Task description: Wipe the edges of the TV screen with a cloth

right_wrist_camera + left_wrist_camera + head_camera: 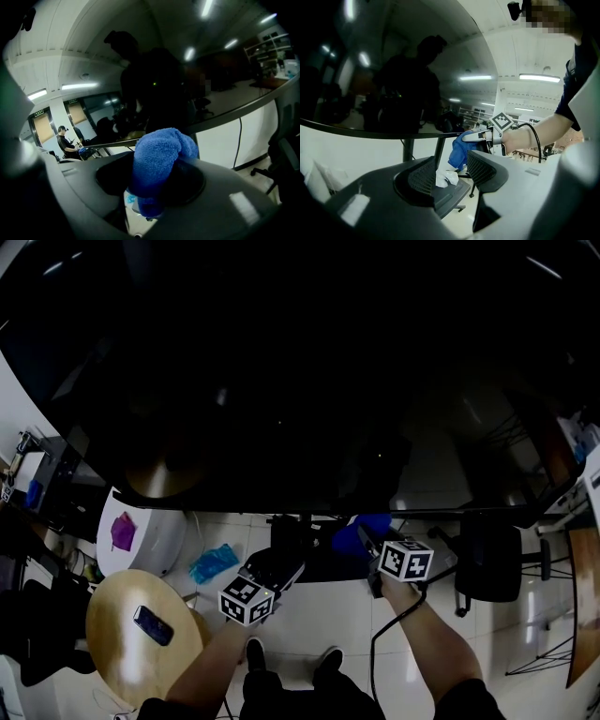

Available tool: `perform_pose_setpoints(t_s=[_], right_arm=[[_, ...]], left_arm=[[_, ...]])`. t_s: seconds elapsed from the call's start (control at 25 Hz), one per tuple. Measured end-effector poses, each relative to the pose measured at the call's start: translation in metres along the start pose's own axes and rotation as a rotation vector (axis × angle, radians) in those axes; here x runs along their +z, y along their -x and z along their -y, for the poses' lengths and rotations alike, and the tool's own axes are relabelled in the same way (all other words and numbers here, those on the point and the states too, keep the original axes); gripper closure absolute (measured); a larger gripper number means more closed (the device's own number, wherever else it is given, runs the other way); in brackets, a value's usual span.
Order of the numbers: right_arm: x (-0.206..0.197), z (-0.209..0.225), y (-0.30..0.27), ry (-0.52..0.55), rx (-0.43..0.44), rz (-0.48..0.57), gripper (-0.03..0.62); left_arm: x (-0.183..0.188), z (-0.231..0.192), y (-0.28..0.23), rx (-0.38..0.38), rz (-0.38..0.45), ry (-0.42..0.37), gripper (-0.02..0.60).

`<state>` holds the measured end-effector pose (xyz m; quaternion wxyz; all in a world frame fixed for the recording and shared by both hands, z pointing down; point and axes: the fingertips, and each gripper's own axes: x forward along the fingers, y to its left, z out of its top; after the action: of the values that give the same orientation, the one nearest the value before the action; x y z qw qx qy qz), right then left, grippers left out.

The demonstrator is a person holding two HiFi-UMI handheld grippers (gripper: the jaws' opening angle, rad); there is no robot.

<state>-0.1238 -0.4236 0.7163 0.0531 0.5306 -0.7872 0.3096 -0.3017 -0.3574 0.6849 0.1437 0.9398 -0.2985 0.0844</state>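
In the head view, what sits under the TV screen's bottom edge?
Under the TV screen, a stand post, and the right claw shut on a blue cloth by the bottom edge. A black chair stands further right. The screen hides where the post joins it.

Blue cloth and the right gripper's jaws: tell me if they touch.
Touching. The right gripper view shows the blue cloth bunched between the jaws of the right gripper, clamped from both sides.

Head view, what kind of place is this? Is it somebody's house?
Probably not a house; it looks like an office or workroom. There is a big TV screen on a stand, a black office chair on a shiny tiled floor, and long strip lights on the ceiling.
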Motion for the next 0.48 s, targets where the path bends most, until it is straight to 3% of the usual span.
perform_pose_setpoints(t_s=[0.24,0.48], right_arm=[[-0.008,-0.045,-0.028,0.013,-0.019,-0.002,0.413],[-0.024,-0.101,-0.061,0.015,0.026,-0.006,0.413]], left_arm=[[-0.003,-0.037,0.043,-0.009,-0.003,0.009,0.388],[-0.005,-0.072,0.088,0.005,0.011,0.022,0.388]])
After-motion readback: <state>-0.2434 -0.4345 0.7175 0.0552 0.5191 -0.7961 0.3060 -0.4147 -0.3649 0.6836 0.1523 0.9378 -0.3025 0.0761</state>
